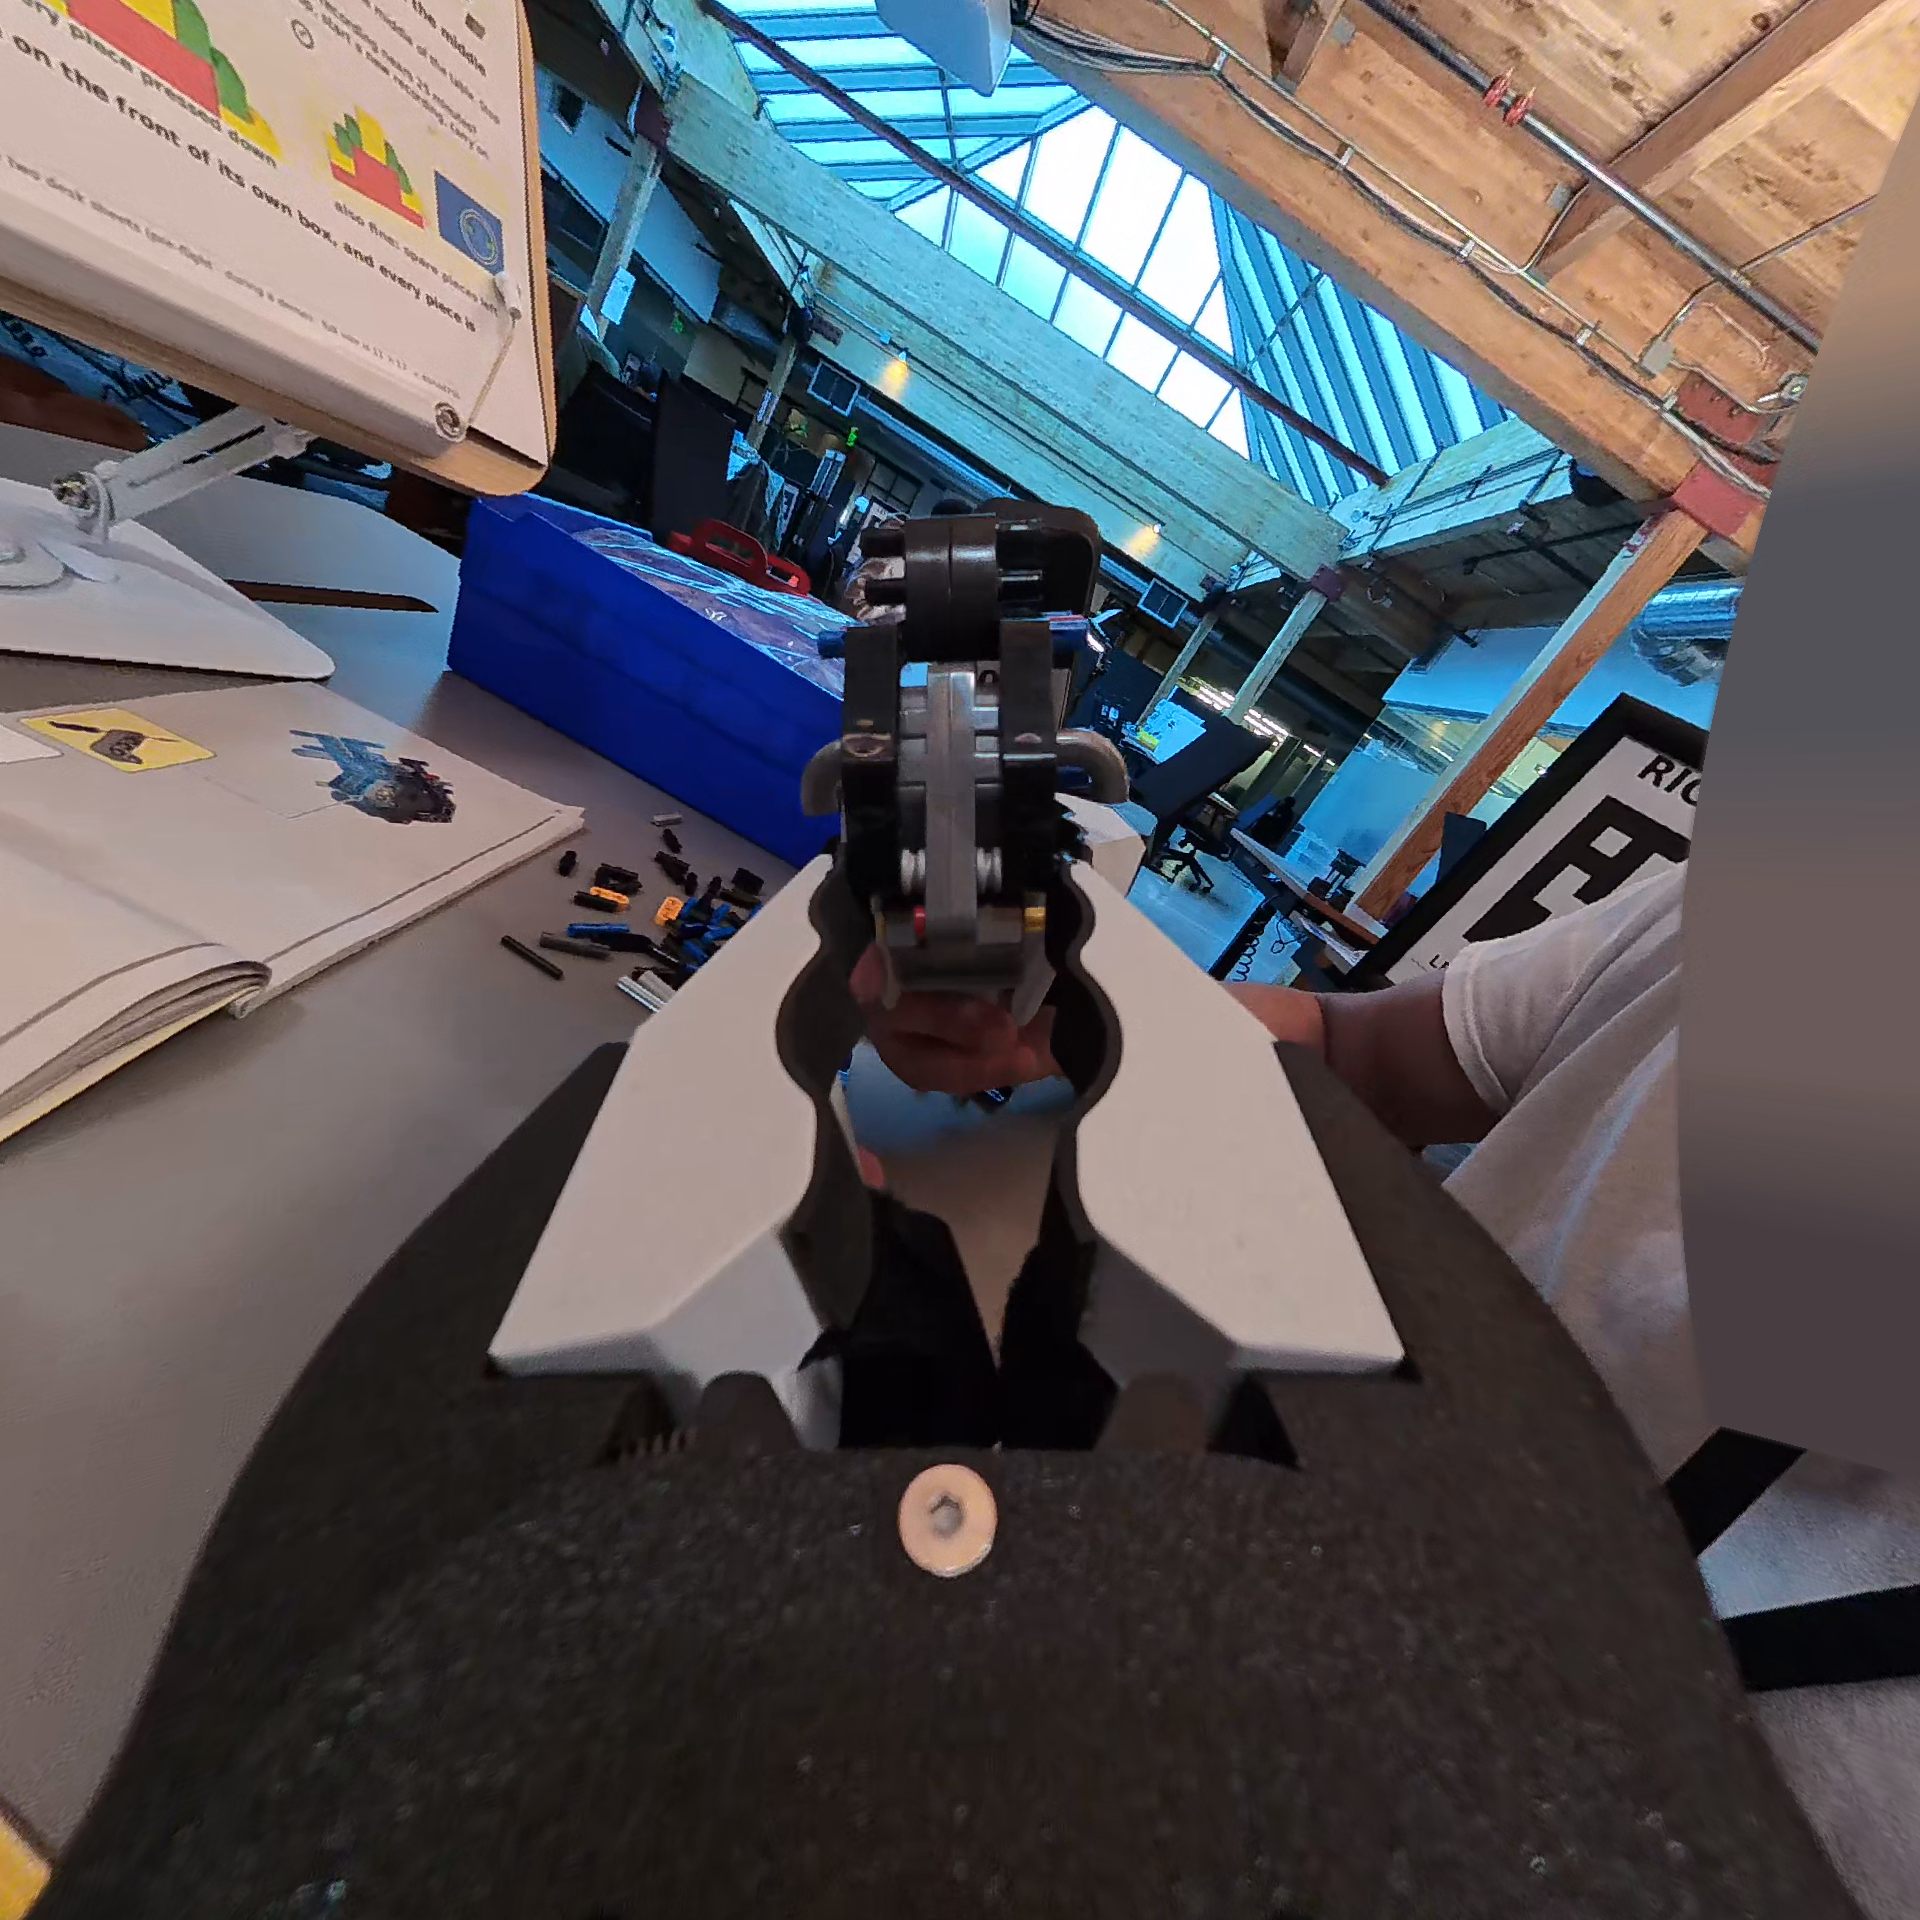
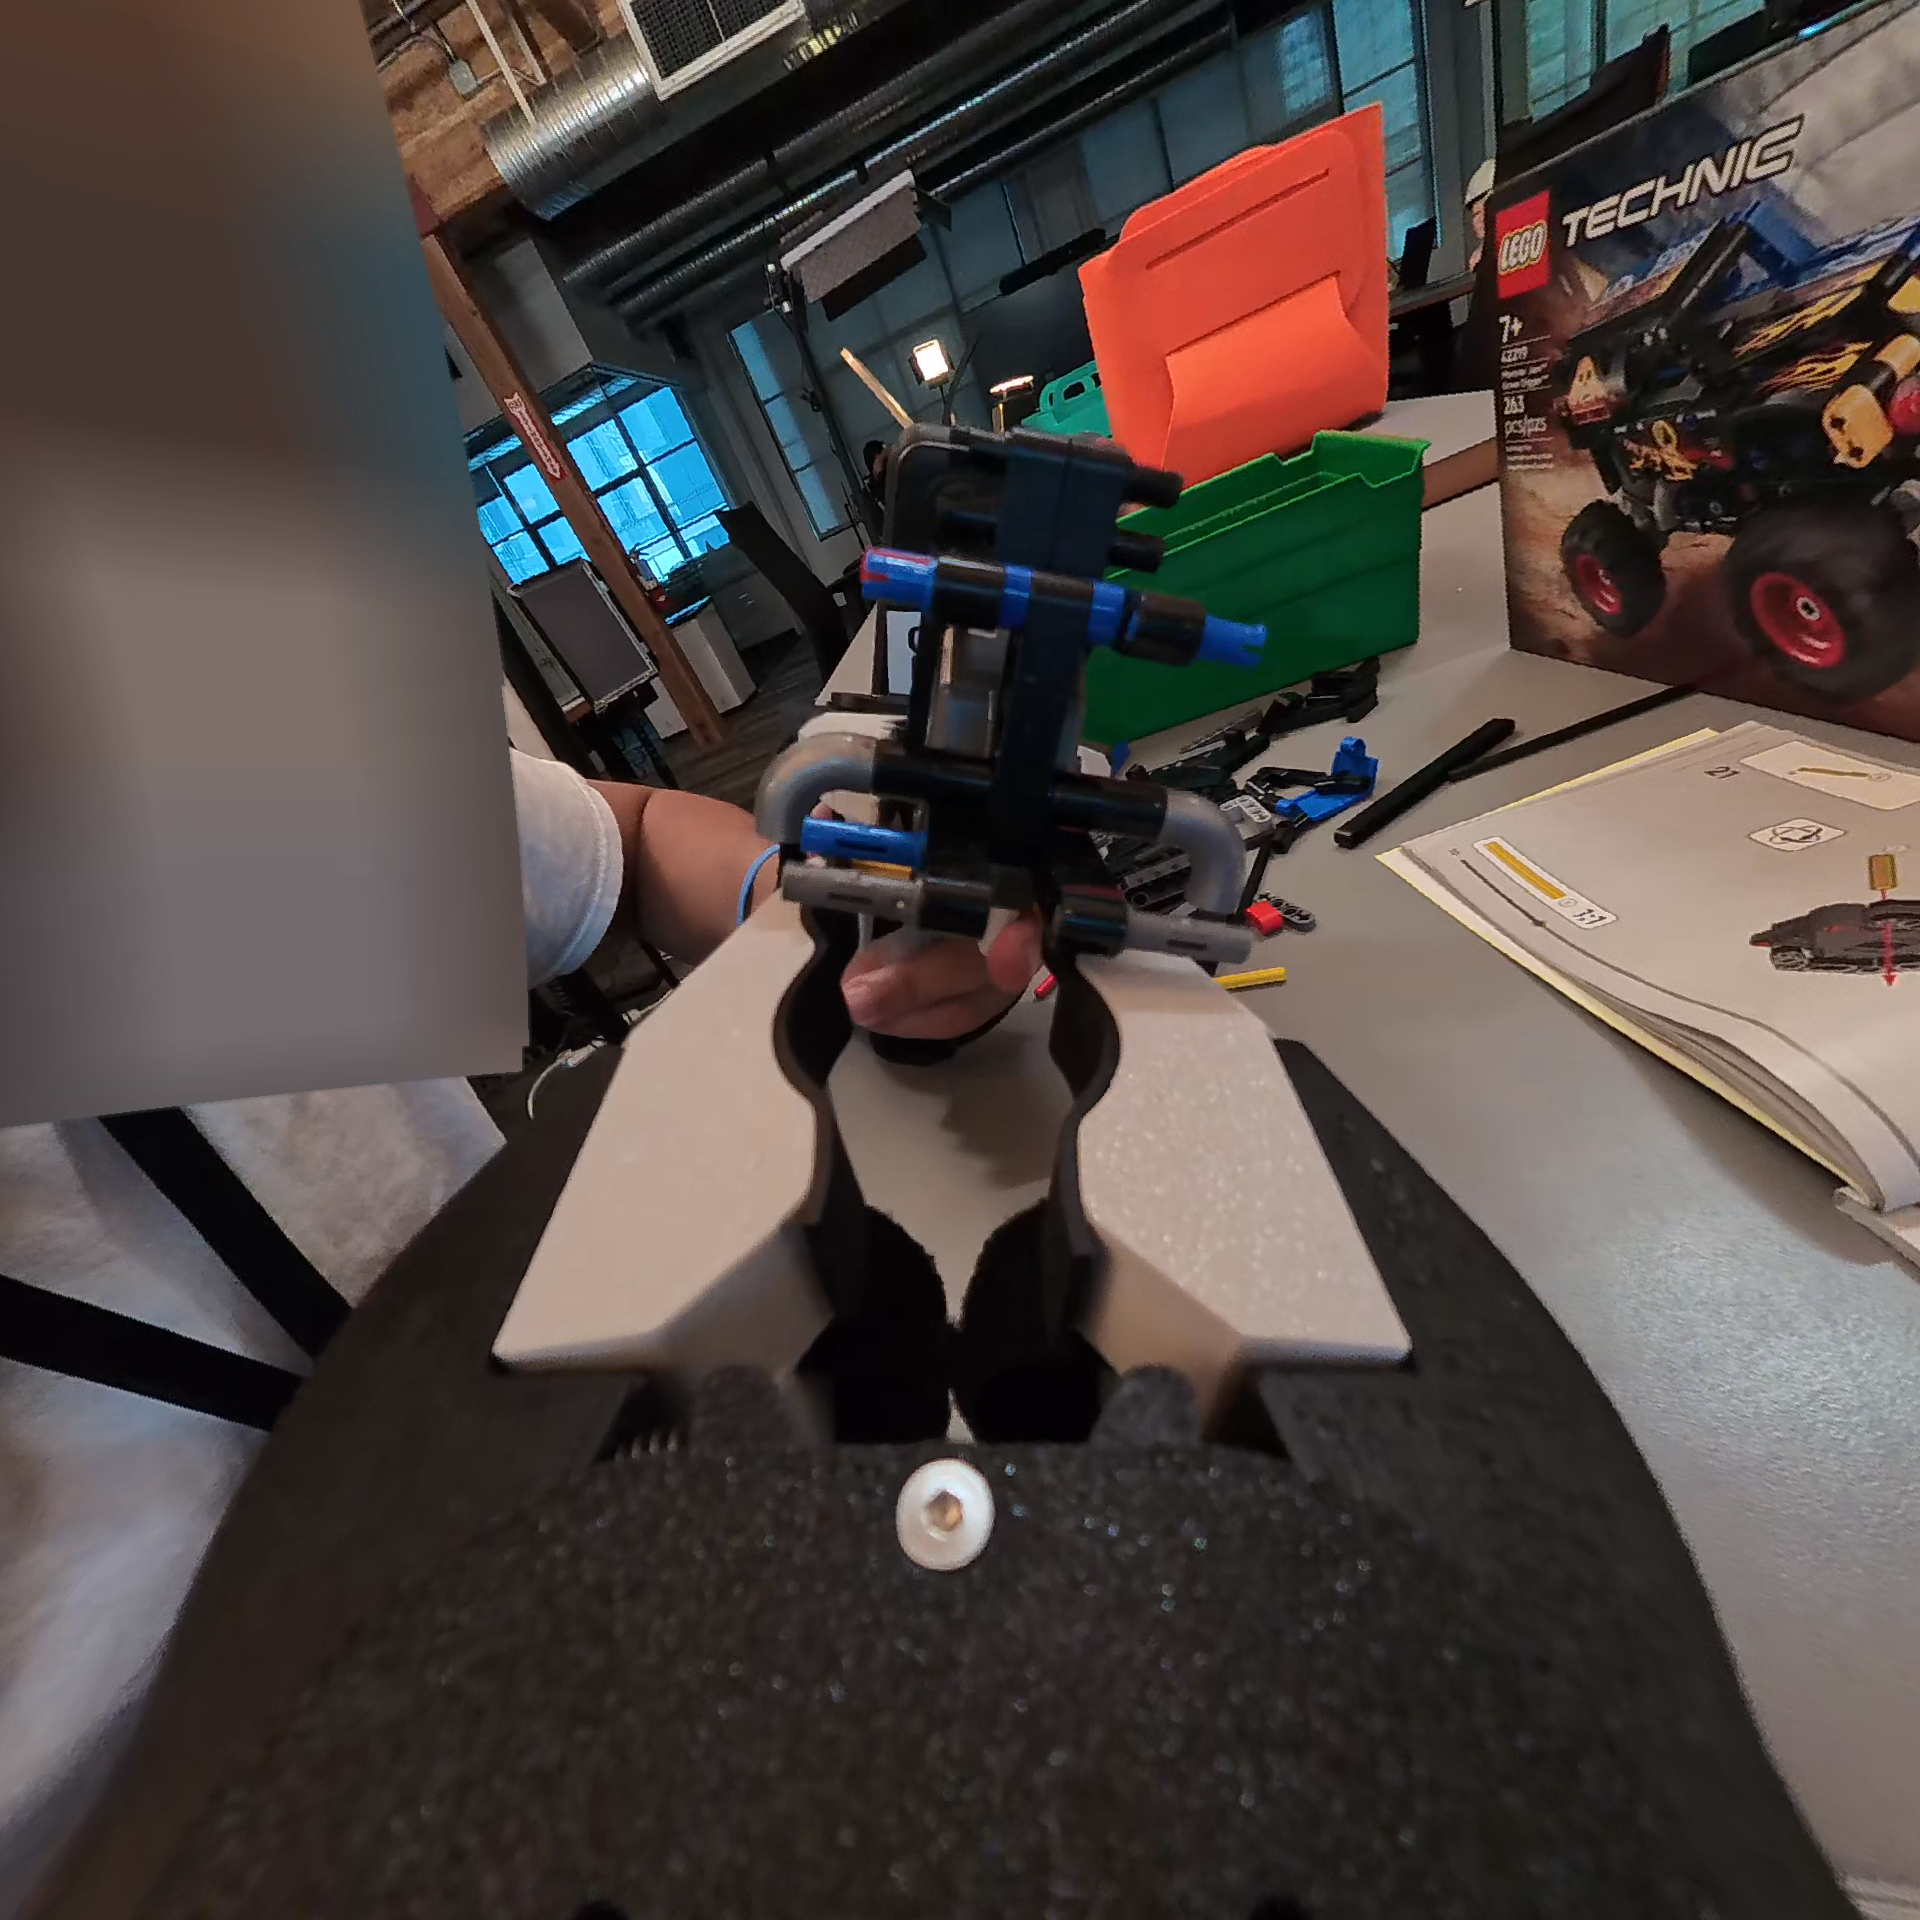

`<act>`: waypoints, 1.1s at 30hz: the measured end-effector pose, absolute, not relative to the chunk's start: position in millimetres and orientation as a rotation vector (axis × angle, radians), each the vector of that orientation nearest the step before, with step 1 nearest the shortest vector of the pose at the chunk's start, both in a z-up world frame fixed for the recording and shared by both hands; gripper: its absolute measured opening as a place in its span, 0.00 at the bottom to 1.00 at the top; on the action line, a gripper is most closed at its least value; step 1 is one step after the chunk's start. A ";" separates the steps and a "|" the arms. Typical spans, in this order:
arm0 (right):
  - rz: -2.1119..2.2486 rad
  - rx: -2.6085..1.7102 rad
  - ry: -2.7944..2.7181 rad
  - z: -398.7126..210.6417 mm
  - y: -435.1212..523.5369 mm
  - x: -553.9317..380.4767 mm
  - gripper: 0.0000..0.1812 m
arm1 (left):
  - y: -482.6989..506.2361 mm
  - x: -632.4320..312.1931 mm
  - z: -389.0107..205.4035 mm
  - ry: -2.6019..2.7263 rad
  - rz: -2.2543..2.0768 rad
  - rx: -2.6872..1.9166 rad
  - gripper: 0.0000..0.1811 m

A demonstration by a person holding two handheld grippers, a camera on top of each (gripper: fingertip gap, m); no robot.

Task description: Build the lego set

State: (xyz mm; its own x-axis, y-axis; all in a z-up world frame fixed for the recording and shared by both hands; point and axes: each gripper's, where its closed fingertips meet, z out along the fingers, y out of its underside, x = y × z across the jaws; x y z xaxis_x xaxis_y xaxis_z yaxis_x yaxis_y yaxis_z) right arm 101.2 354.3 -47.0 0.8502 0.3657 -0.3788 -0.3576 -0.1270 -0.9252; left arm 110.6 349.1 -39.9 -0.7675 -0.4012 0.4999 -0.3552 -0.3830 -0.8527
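Observation:
A partly built lego assembly (image 1: 951, 769) of black, grey and blue technic parts is held up above the grey table. My left gripper (image 1: 951, 935) is shut on its lower end. The same assembly shows in the right wrist view (image 2: 1029, 665), where my right gripper (image 2: 945, 925) is shut on its lower end from the opposite side. Blue pins and grey curved pieces stick out of its sides. A hand (image 2: 925, 987) shows just behind the fingertips in both views. The other gripper's body is mostly hidden behind the assembly.
An open instruction booklet (image 1: 260, 831), loose small pieces (image 1: 665, 914), a blue bin (image 1: 623, 644) and a sign on a stand (image 1: 260, 208) lie to the left. The right wrist view shows a booklet (image 2: 1662, 935), loose parts (image 2: 1278, 769), a green bin (image 2: 1268, 582), an orange holder (image 2: 1247, 312) and the set's box (image 2: 1714, 416). My two grippers' fingertips are within a few centimetres of each other.

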 end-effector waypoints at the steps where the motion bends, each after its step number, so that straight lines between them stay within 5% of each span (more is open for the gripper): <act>1: 0.616 -1.584 -0.002 -47.1 354.4 101.5 0.19 | 349.0 110.7 -40.0 1.728 -2.362 -1.061 0.18; 12: 0.588 -1.568 -0.002 -43.4 353.5 101.1 0.14 | 346.8 107.2 -35.7 1.731 -2.384 -1.026 0.18; 20: 0.665 -1.584 0.041 -51.1 358.8 104.0 0.27 | 355.3 113.7 -37.2 1.673 -2.486 -1.144 0.18; 27: 0.663 -1.572 0.022 -50.8 358.5 102.1 0.24 | 353.8 110.0 -35.8 1.702 -2.447 -1.062 0.18; 33: 0.379 -1.691 -0.153 -58.9 346.0 106.3 0.36 | 353.4 97.6 -30.2 1.812 -1.957 -0.622 0.18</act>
